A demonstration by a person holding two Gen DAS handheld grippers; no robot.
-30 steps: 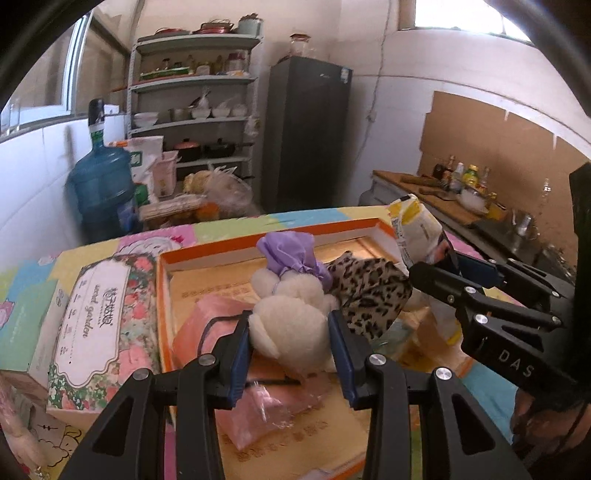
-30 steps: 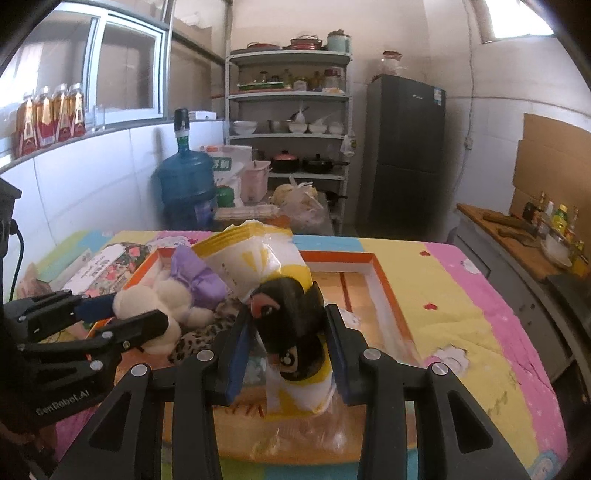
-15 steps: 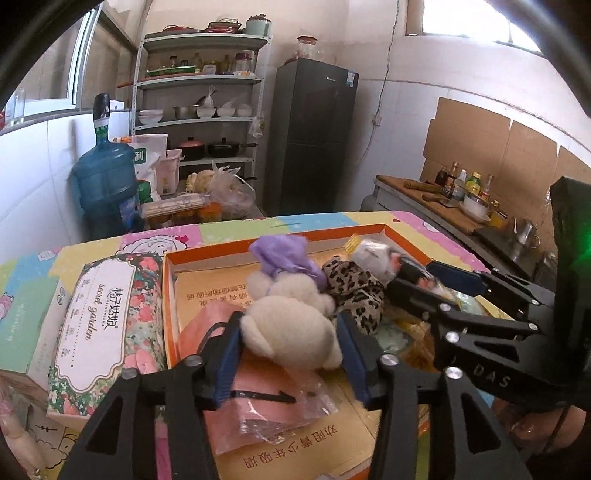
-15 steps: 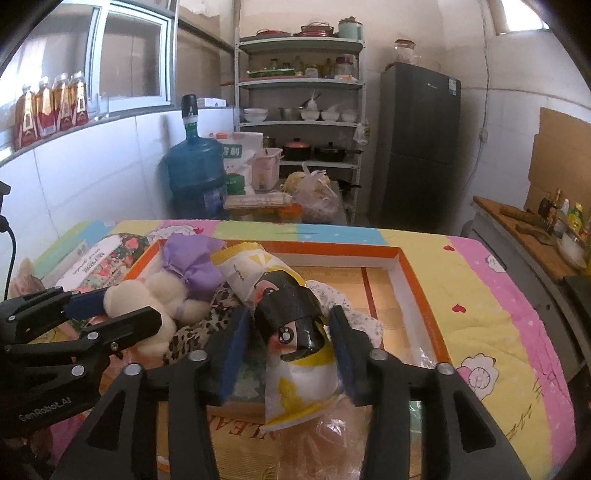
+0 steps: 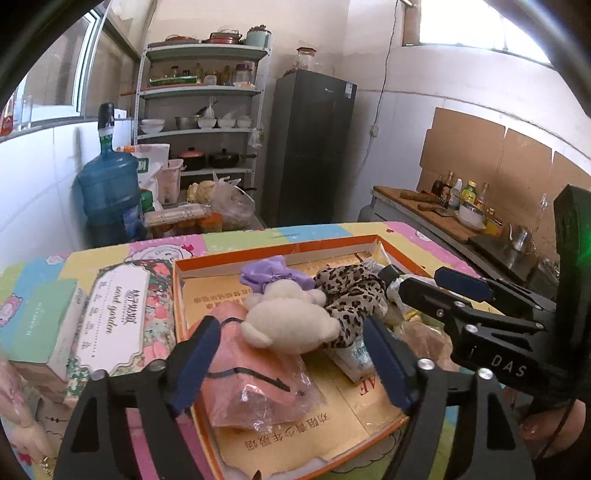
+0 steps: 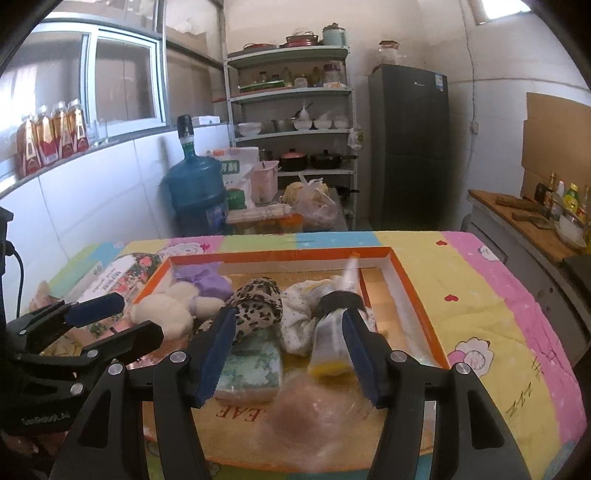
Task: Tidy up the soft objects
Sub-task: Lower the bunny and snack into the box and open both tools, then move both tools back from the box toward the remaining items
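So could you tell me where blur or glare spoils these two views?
Right wrist view: the yellow-based packet by the right gripper is motion-smeared. Left wrist view: the cream plush toy is sharp, the high window blown out. Both bend heavily at the edges.

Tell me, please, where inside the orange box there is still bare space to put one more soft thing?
The orange box is bare in its far right corner, between its right wall and the wrapped doll, and along the back wall. The left and middle are crowded: cream plush, leopard cloth, pink packet.
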